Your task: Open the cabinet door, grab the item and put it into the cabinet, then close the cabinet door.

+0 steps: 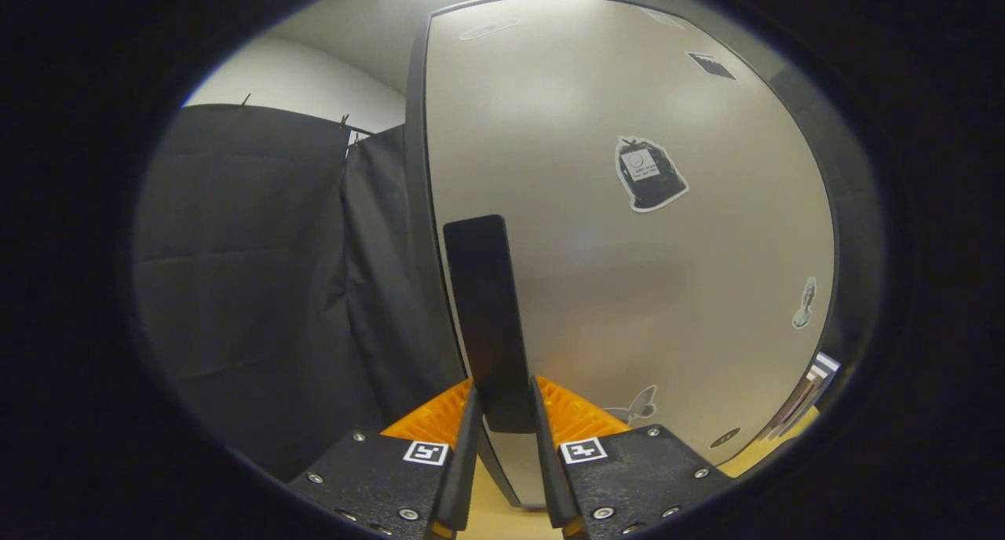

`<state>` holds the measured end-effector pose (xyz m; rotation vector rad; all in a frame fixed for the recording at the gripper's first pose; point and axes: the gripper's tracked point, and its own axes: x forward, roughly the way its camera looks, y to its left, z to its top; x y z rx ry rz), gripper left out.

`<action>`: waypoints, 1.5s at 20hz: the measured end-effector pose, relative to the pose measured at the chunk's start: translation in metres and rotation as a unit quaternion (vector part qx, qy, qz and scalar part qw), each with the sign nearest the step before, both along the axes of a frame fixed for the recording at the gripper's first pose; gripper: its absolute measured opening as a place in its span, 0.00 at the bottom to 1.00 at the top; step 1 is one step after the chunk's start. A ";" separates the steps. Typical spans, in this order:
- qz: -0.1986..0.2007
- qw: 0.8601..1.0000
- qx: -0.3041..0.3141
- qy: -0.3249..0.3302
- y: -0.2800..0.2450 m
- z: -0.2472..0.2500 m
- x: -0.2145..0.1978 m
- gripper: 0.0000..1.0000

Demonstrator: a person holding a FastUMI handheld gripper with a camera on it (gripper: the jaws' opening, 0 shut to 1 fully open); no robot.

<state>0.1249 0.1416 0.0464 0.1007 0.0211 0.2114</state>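
Your gripper (506,405) is clamped on the handle (488,320), both fingers (463,438) pressing its lower end from either side, with only the width of that dark bar keeping them apart. The handle stands upright between them and rises well beyond the tips, tilting slightly away to your left as it climbs.

Directly behind the handle is the door (628,234), a broad pale panel with a dull sheen that spreads ahead of the fingers and to their right. The handle sits along the door's left edge, which is bordered by a dark frame (416,171) running up past the handle and curving over the top of the panel.

Several stickers mark the door: a large dark one (649,173) up and to the right of the handle, a small pale one (804,303) farther right, another (640,405) low down just beyond your right finger, and a dark patch (710,65) high up.

Left of the fingers, past the door's edge, black cloth (243,265) hangs in folds, with a pale wall (298,81) showing above it. Below the fingers, a strip of light wooden surface (491,508) shows under the door's lower edge. The item to be stored cannot be made out from here.
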 end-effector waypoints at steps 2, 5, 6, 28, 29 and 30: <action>0.006 1.000 0.001 0.001 -0.001 0.000 -0.001 0.34; 0.012 1.000 -0.002 0.005 -0.001 0.001 -0.003 0.30; 0.012 1.000 -0.009 0.005 -0.002 0.000 -0.004 0.31; 0.119 0.991 -0.061 -0.002 -0.026 -0.005 -0.049 0.29; 0.128 0.990 -0.062 -0.002 -0.028 -0.004 -0.051 0.29; 0.137 0.989 -0.062 -0.002 -0.029 -0.005 -0.052 0.29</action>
